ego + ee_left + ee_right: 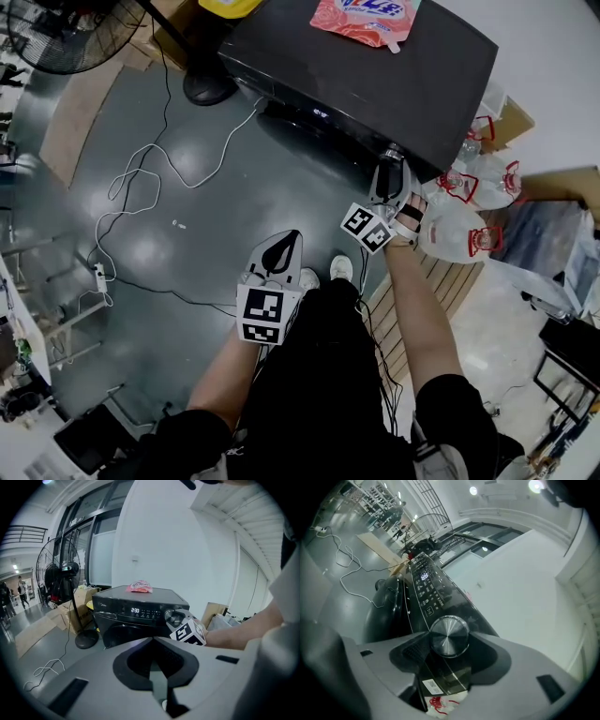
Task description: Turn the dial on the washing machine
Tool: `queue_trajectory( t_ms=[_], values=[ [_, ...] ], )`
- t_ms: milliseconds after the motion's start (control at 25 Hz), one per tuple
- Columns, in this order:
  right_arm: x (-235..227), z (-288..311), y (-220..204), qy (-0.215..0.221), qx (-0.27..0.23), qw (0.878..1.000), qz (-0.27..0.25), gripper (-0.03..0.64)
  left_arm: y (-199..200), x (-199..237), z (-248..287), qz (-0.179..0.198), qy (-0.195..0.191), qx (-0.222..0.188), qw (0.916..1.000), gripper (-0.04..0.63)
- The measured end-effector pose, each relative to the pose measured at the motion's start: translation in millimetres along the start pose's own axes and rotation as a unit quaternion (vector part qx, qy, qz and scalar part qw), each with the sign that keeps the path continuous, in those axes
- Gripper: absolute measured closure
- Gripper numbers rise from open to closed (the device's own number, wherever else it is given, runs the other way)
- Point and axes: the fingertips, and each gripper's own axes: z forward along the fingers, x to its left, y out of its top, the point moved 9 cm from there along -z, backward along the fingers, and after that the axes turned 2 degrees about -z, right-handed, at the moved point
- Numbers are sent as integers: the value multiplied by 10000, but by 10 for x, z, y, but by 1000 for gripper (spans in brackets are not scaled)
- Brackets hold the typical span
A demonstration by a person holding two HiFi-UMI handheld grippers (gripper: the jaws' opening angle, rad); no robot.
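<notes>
A black front-loading washing machine (375, 84) stands ahead of me, its display (135, 610) lit. Its round metal dial (449, 636) sits at the right end of the control panel (423, 585). My right gripper (450, 645) has one jaw on each side of the dial and is shut on it. In the head view this gripper (390, 176) reaches up to the dial (392, 150) at the machine's front right corner. My left gripper (284, 246) hangs back over the floor, its jaws meeting at the tip (152, 641), holding nothing.
A pink detergent pouch (367, 19) lies on the machine's top. A standing fan (66, 33) and its base (208, 87) are to the left. White cable (141, 187) trails over the grey floor. Several plastic bags (469, 216) sit right of the machine.
</notes>
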Motion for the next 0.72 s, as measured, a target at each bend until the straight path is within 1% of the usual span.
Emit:
queue_trajectory(
  t_ms=[200,280,360,440,520,600,720],
  values=[
    [39,26,-19,-47,159,9988,467,350,-10,69,-59,-2,65,-3,10000,583],
    [44,33,11,-17,264,9969,737,350,-8,110,-75,-36,93,-29,9999,583],
    [24,44,53,32,426,9919,1193,350,-9,149,-75,-72,129,-37,9999,583],
    [-10,61,87,73,607,9838,1686,348,1,161,-66,-72,149,-37,9999,583],
    [-34,72,105,87,764,9766,2011,348,19,155,-61,-57,149,-53,9999,583],
    [-41,70,111,85,842,9733,2132,348,34,162,-61,-60,156,-69,9998,583],
    [-39,62,116,93,856,9725,2164,348,47,194,-62,-87,181,-82,9998,583]
  ],
)
